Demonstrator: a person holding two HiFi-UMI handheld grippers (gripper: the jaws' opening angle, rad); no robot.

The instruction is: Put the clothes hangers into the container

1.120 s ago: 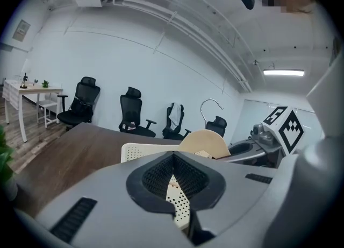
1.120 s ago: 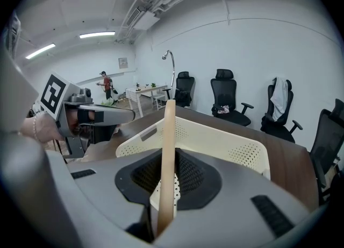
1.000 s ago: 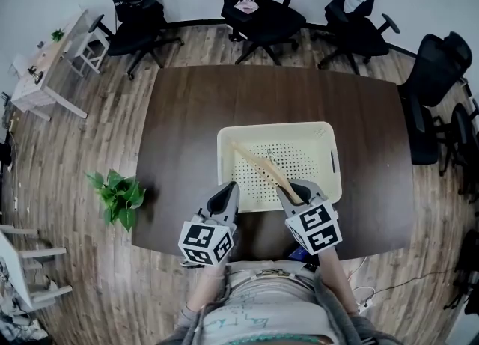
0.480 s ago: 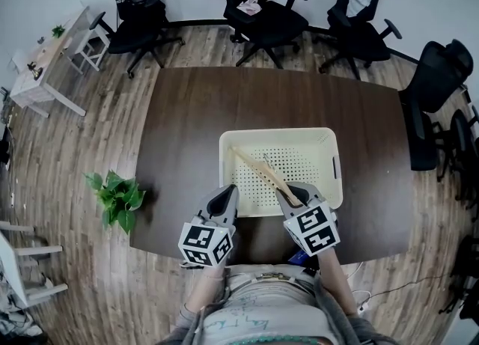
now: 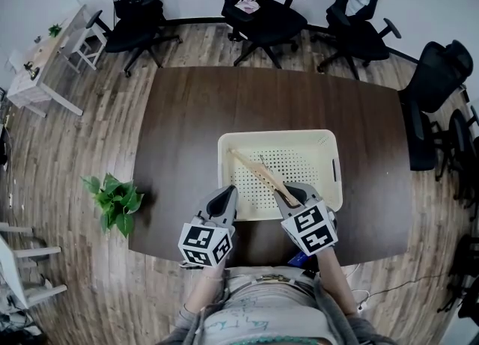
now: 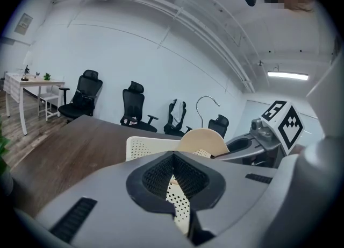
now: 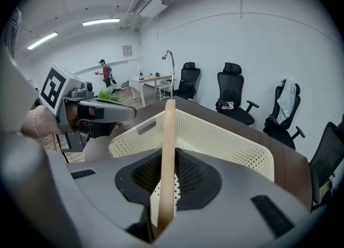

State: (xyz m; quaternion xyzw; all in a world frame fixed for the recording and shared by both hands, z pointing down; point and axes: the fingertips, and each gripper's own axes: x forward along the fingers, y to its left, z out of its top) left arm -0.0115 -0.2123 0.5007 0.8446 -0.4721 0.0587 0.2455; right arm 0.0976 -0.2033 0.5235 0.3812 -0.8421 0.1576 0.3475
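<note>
**Light wooden clothes hanger** [image 5: 261,173]: lies slantwise over the lower left part of the cream perforated plastic container [image 5: 335,173]. Its lower right end is clamped in the right gripper [image 5: 287,196], and its free end reaches toward the container's upper left corner. Whether it touches the container's floor cannot be told.

**Right gripper view:** the hanger's wooden bar stands edge-on between the two jaws, which are clenched on it. The bar rises past the container's near rim.

**Left gripper** [image 5: 222,201]: sits at lower centre in the head view, just beside the container's lower left corner and apart from the hanger.

**Left gripper view:** the jaws are drawn together at the tips with nothing between them. Beyond them show the container, the hanger's rounded end and its metal hook [image 6: 197,112].

**Dark brown wooden desk** [image 5: 187,126]: carries the container right of centre, toward the lower edge.

**Surroundings:** black office chairs [image 5: 258,7] stand along the top and right of the frame. A green potted plant [image 5: 114,200] stands on the plank floor [image 5: 82,149] at left. A white side table [image 5: 37,70] is at upper left.
</note>
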